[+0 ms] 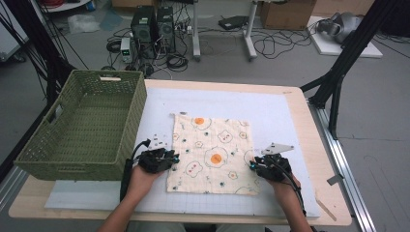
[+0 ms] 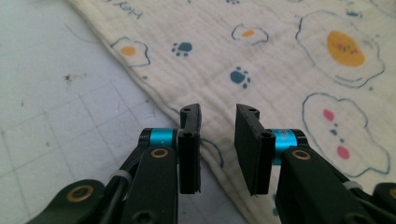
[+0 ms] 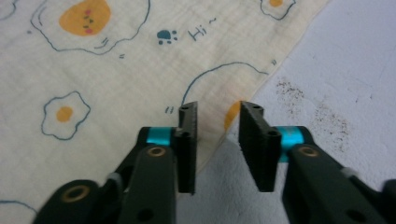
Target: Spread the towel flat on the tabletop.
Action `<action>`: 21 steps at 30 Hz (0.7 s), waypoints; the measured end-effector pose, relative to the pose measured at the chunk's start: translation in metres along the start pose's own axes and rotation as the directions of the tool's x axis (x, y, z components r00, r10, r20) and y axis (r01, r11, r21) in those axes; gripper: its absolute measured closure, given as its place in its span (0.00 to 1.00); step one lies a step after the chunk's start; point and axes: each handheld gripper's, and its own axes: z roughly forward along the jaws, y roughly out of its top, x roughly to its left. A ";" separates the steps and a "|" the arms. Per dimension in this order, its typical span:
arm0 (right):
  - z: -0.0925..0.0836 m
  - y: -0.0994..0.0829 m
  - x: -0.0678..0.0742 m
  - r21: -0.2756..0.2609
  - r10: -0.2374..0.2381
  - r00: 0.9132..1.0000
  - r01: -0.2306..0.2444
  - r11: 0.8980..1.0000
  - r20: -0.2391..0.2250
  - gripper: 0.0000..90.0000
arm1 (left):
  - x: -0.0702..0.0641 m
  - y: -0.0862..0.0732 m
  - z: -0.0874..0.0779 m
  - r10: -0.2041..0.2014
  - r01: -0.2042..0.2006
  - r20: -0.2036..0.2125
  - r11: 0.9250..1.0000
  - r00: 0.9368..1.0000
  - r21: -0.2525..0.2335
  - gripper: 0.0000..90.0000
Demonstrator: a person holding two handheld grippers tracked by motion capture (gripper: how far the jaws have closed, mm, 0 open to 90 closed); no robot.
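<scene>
A cream cloth (image 1: 212, 150) printed with fried eggs and paw marks lies flat on the white mat (image 1: 275, 108). My left gripper (image 1: 172, 157) sits at the cloth's left edge near the front corner. In the left gripper view the left gripper (image 2: 218, 114) is open, with the cloth (image 2: 280, 60) edge running under the gap. My right gripper (image 1: 253, 165) sits at the cloth's right edge. The right gripper (image 3: 218, 109) is open in its own view, low over the edge of the cloth (image 3: 116, 70), nothing pinched.
A green woven basket (image 1: 67, 166) stands on the table's left side, close to the left hand. The wooden table edge (image 1: 316, 159) runs along the right. Beyond the table, computers and cables lie on the floor.
</scene>
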 end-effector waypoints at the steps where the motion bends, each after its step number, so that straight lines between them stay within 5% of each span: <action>1: 0.000 0.000 -0.001 -0.011 0.001 1.000 -0.001 1.000 -0.008 0.70 | 0.001 0.000 0.000 0.004 -0.004 -0.001 1.000 1.000 0.006 0.79; 6: -0.011 0.004 -0.010 -0.086 0.022 0.999 -0.019 0.996 0.031 0.51 | 0.003 -0.002 -0.002 -0.012 0.012 -0.011 1.000 1.000 0.005 0.81; 10: -0.017 0.004 -0.018 -0.126 0.041 0.996 -0.030 0.992 0.085 0.37 | 0.010 -0.003 -0.010 -0.055 0.055 -0.009 0.998 0.998 -0.036 0.70; 12: -0.018 0.003 -0.022 -0.136 0.052 0.994 -0.038 0.990 0.099 0.33 | 0.014 -0.001 -0.014 -0.092 0.091 -0.001 0.992 0.996 -0.093 0.59; 16: -0.020 0.002 -0.027 -0.142 0.054 0.992 -0.038 0.989 0.111 0.31 | 0.017 0.002 -0.023 -0.102 0.089 -0.046 0.972 0.994 -0.218 0.29; 21: -0.025 0.001 -0.029 -0.192 0.066 0.992 -0.045 0.980 0.107 0.21 | 0.019 0.005 -0.027 -0.086 0.074 -0.030 0.960 0.996 -0.269 0.19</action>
